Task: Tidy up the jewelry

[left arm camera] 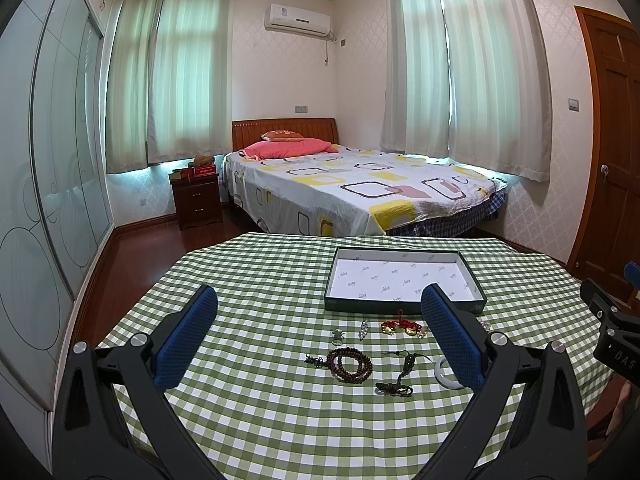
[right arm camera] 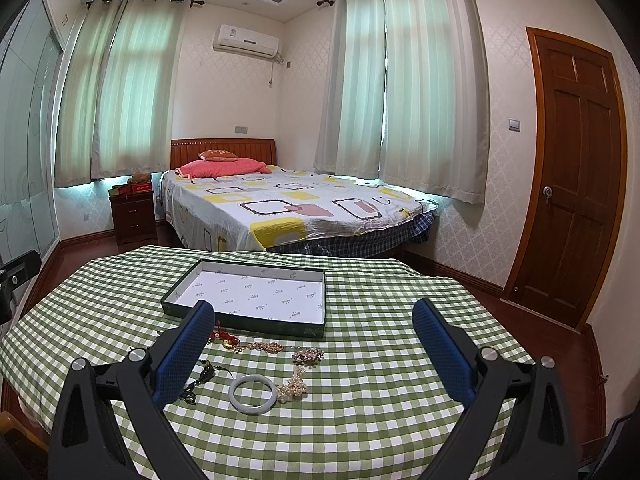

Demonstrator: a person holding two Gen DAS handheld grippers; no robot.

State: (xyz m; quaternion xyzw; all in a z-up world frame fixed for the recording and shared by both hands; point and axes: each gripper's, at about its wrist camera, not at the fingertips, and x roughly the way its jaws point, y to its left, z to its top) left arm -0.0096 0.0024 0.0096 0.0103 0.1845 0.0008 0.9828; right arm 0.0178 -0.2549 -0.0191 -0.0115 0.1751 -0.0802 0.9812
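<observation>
Jewelry lies on a green checked tablecloth in front of an empty shallow box with a white lining. In the left wrist view: a brown bead bracelet, a dark cord pendant, a red and gold charm, a ring, a small clear brooch. In the right wrist view: the box, a pale jade bangle, a pearl piece, gold brooches. My left gripper and right gripper are open, empty, held above the table.
A bed stands beyond the table, with a nightstand to its left. A wooden door is at the right. Glass wardrobe doors run along the left wall. The right gripper's body shows at the left view's right edge.
</observation>
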